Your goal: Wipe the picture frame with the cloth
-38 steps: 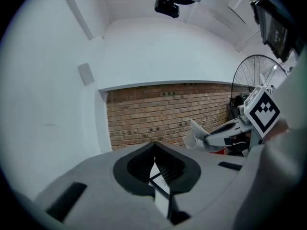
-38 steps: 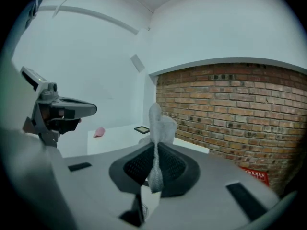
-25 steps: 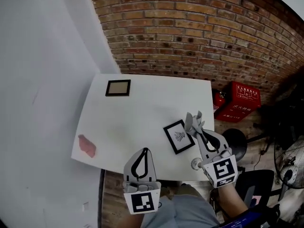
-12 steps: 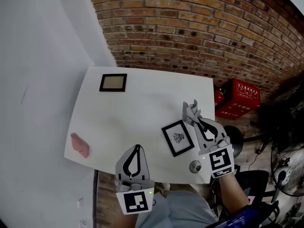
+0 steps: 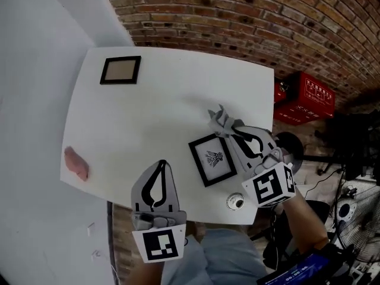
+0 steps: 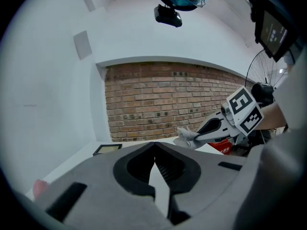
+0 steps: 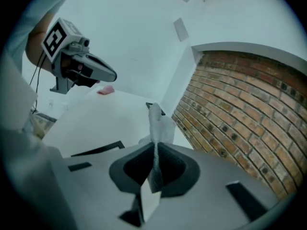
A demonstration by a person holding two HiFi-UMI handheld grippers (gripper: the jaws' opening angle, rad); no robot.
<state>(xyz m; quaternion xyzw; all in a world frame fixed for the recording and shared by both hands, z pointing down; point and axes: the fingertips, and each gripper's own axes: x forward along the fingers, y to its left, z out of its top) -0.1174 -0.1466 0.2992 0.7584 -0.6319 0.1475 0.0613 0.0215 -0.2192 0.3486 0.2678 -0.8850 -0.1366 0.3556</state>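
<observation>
A black picture frame (image 5: 212,159) with a small drawing lies flat near the table's front edge; only a sliver of it (image 7: 98,149) shows in the right gripper view. My right gripper (image 5: 228,127) is shut on a grey cloth (image 5: 219,120), which hangs just beyond the frame's far right corner. The cloth (image 7: 156,122) stands pinched between the jaws (image 7: 154,150). My left gripper (image 5: 160,164) is shut and holds nothing, left of the frame over the front edge. Its closed tips (image 6: 154,145) point toward the brick wall, with the cloth (image 6: 187,136) ahead on the right.
A second dark frame (image 5: 120,70) with a tan centre lies at the table's far left corner. A pink object (image 5: 76,162) sits near the left edge, and a small round object (image 5: 236,202) by the front edge. A red box (image 5: 314,97) stands on the floor beside the brick wall.
The head view has swung, so the table sits differently in the picture. My right gripper has carried the cloth forward, from beside the frame to beyond its far corner. The left gripper stays shut.
</observation>
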